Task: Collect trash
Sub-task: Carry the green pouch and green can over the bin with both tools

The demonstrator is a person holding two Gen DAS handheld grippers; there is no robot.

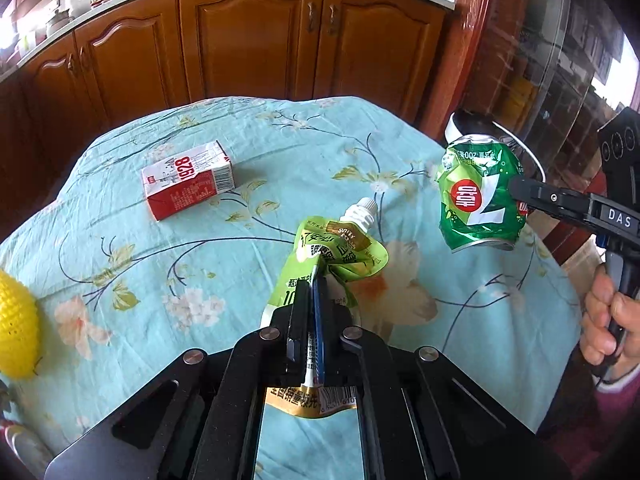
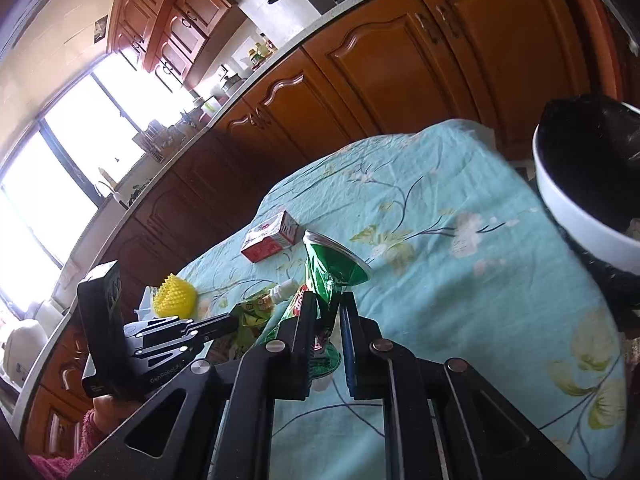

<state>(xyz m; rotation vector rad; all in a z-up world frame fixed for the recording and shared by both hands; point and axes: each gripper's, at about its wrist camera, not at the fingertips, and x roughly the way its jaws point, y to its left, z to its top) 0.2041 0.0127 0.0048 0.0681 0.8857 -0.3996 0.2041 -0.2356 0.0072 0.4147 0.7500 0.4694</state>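
My left gripper [image 1: 316, 280] is shut on a green spouted drink pouch [image 1: 340, 252] and holds it above the table. My right gripper [image 2: 328, 300] is shut on a crushed green soda can [image 2: 328, 268] and holds it in the air; the can also shows in the left wrist view [image 1: 480, 196], close to a white bin with a black liner [image 2: 576, 200] at the table's right edge. A red and white milk carton [image 1: 188, 180] lies on its side on the blue floral tablecloth [image 1: 160, 280]; it also shows in the right wrist view [image 2: 270, 238].
A yellow spiky ball [image 1: 16, 324] sits at the table's left edge, also in the right wrist view [image 2: 174, 296]. Wooden kitchen cabinets [image 1: 248, 48] stand behind the table. The person's hand [image 1: 608, 320] holds the right gripper's handle.
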